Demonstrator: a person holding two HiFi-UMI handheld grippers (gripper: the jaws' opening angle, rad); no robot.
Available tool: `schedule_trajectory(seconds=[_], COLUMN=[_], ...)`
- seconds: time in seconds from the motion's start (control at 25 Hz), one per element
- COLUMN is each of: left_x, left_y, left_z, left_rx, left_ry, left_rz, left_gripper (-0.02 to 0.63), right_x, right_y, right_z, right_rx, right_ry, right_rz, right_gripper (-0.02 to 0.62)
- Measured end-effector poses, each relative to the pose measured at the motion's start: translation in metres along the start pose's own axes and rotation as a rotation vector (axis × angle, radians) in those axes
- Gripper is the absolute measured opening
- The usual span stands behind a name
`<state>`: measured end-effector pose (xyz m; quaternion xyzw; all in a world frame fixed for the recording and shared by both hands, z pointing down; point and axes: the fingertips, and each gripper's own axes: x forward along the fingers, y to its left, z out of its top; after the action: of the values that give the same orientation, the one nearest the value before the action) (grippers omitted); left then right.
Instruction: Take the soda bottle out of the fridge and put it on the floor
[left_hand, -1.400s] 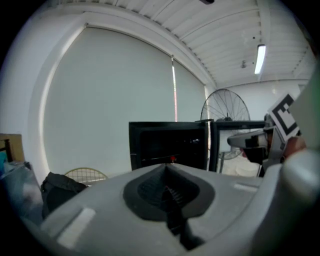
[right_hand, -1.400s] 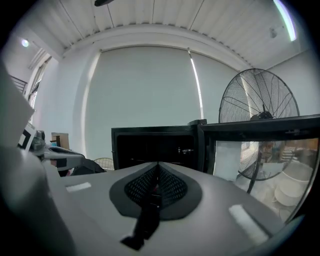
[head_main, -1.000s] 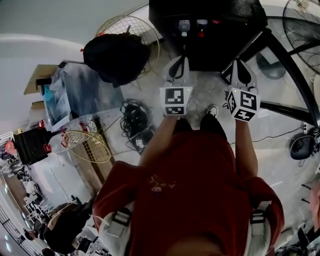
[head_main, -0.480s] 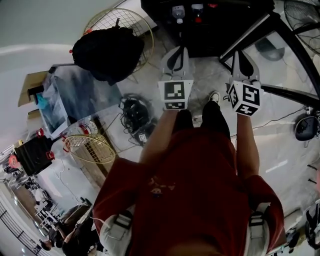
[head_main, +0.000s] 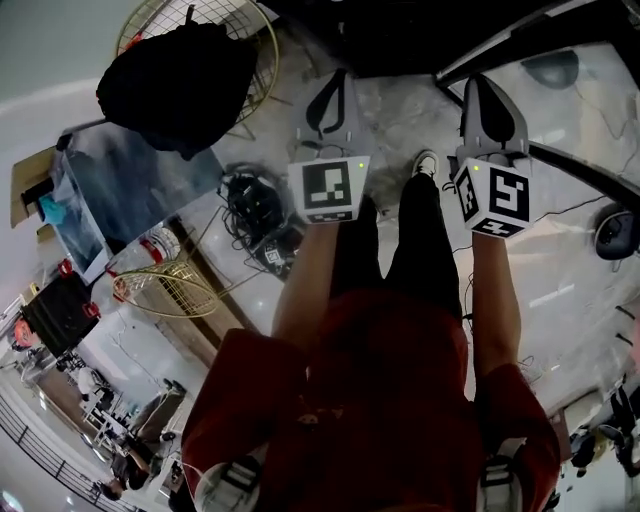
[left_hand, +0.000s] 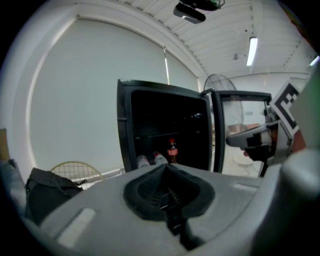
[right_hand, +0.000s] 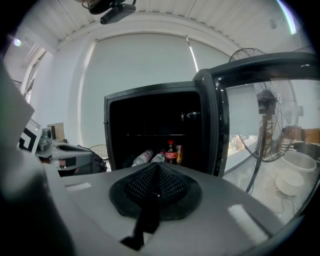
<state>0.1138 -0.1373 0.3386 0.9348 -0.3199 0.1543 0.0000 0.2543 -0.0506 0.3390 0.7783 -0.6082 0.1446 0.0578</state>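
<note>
The black fridge (right_hand: 155, 125) stands open, and a dark soda bottle (right_hand: 171, 151) with a red cap and red label stands upright on its bottom shelf. The same soda bottle (left_hand: 172, 150) shows in the left gripper view. Both grippers hang side by side in front of the fridge, well short of it, pointing at its opening. My left gripper (left_hand: 167, 167) is shut and empty, as is my right gripper (right_hand: 156, 164). From the head view the left gripper (head_main: 335, 80) and right gripper (head_main: 480, 85) are above the floor, with the fridge (head_main: 400, 30) at the top edge.
Two clear bottles (right_hand: 150, 157) lie beside the soda, and a can (right_hand: 179, 154) stands to its right. The glass door (right_hand: 260, 110) swings out at right, with a fan (right_hand: 262, 105) behind it. A black bag (head_main: 180, 85) and cables (head_main: 255, 205) lie left of my legs.
Both grippers have sunk together, side by side. In the head view the fridge has slid up to the top edge, and the bag has shifted up and left.
</note>
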Motion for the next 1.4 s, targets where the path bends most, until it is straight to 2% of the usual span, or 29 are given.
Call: schedule_trajectory(seconds=[0.2, 0.52, 0.68, 0.8, 1.04, 1.4], left_x=[0.016, 0.051, 0.063, 0.068, 0.067, 0.074], left_y=[0.003, -0.005, -0.009, -0.009, -0.005, 0.001], left_z=[-0.056, -0.112, -0.166, -0.192, -0.199, -0.192], left_rx=[-0.033, -0.087, -0.063, -0.079, -0.108, -0.113], left_ry=[0.011, -0.057, -0.012, 0.02, 0.021, 0.015], left_rz=[0.005, -0.006, -0.003, -0.005, 0.008, 0.031], left_gripper=[0.0, 0.0, 0.0, 0.0, 0.0, 0.0], right_x=[0.018, 0.054, 0.067, 0.073, 0.083, 0.109], right_y=[-0.001, -0.001, -0.001, -0.002, -0.003, -0.009], right_z=[-0.046, -0.109, -0.157, -0.184, -0.194, -0.176], right_rx=[-0.018, -0.048, -0.073, -0.082, -0.042, -0.041], right_ry=[0.016, -0.004, 0.029, 0.055, 0.05, 0.012], right_rz=[-0.004, 0.008, 0.036, 0.04, 0.028, 0.034], right_gripper=[0.0, 0.0, 0.0, 0.0, 0.0, 0.0])
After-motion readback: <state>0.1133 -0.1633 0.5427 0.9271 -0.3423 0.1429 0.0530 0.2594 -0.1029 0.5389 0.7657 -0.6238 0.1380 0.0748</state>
